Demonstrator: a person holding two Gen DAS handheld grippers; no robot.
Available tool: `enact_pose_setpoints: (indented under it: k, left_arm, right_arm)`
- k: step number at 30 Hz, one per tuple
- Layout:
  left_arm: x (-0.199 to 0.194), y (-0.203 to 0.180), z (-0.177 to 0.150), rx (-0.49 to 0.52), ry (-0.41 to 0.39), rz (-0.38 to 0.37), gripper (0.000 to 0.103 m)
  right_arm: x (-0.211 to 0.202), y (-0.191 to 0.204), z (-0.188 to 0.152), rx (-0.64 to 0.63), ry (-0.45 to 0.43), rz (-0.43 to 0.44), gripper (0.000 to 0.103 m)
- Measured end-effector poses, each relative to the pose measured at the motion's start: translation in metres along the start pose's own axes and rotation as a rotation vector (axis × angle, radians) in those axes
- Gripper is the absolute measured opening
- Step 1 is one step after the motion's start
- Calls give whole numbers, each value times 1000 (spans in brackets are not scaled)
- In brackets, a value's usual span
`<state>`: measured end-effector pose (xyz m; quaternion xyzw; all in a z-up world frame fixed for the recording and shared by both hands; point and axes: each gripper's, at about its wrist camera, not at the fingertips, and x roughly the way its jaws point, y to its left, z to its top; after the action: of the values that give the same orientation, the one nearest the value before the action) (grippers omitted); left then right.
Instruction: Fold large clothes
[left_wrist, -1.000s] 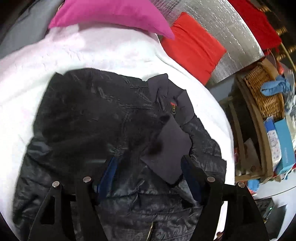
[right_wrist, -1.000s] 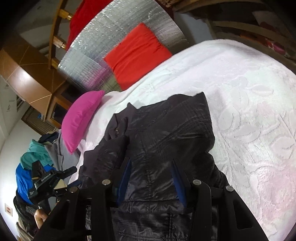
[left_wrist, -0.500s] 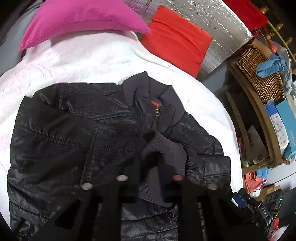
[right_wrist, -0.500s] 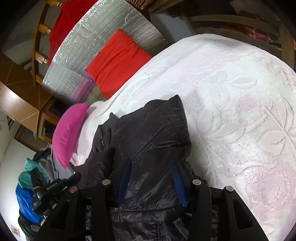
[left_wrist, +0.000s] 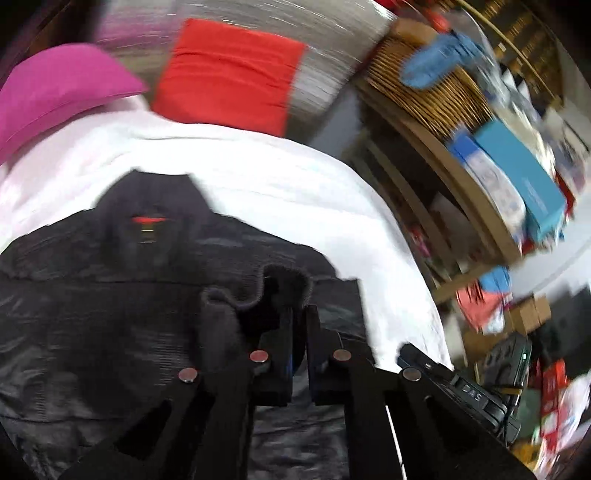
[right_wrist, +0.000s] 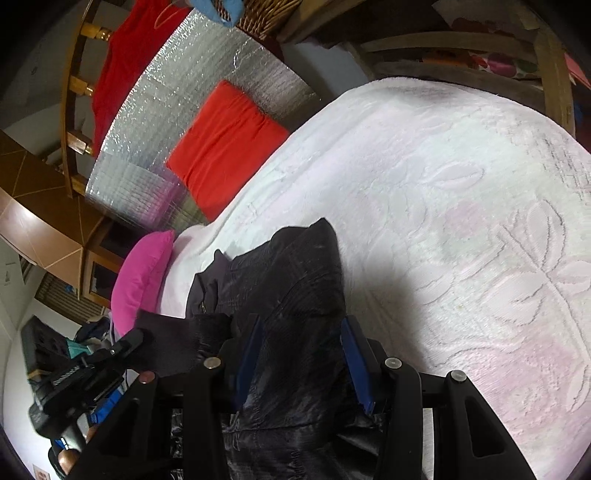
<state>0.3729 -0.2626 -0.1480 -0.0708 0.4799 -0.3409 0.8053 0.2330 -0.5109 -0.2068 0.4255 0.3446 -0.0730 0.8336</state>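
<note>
A black quilted jacket (left_wrist: 110, 295) lies on a white bedspread (left_wrist: 295, 192), collar toward the pillows. My left gripper (left_wrist: 299, 314) is shut on the jacket's ribbed sleeve cuff (left_wrist: 258, 291), which bunches up around the fingers. In the right wrist view the jacket (right_wrist: 295, 280) lies between my right gripper's (right_wrist: 299, 328) blue-padded fingers (right_wrist: 354, 354), which stand apart over the fabric. The left gripper's body shows at the lower left of that view (right_wrist: 85, 373), with the cuff (right_wrist: 177, 343) beside it.
A pink pillow (left_wrist: 59, 92) and a red pillow (left_wrist: 229, 70) lie at the bed's head against silver foil. A wooden shelf with a wicker basket (left_wrist: 424, 85) and boxes (left_wrist: 517, 177) stands to the right. White bedspread (right_wrist: 461, 221) stretches right of the jacket.
My left gripper has closed on the sleeve cuff and swung right, blurring the view. My right gripper stayed open over the jacket and moved a little nearer to it.
</note>
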Motion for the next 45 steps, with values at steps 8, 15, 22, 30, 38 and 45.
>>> enact_pose_setpoints:
  k: [8,15,22,30,38,45]
  left_arm:
    - [12,-22,-8,23,119,-112,26]
    - [-62,27,-22,18,-32,-197,74]
    - [-87,121,-35,-193,-87,-143,77]
    - [-12,83,-33,-138,36,-44,77]
    - [28,67,-57,-103,198,23,77]
    - [-95,127,-64,-36,-41,251,77]
  right_arm:
    - [-4,-3,4,13,-9,33,47]
    - [1,7,-1,-10,9,56,48]
    - [12,24,-12,-49,23,52,48]
    - [14,24,-10,-43,7,42,48]
    - [18,20,-4,-31,29,62,48]
    - [26,18,-3,-5,62,116,48]
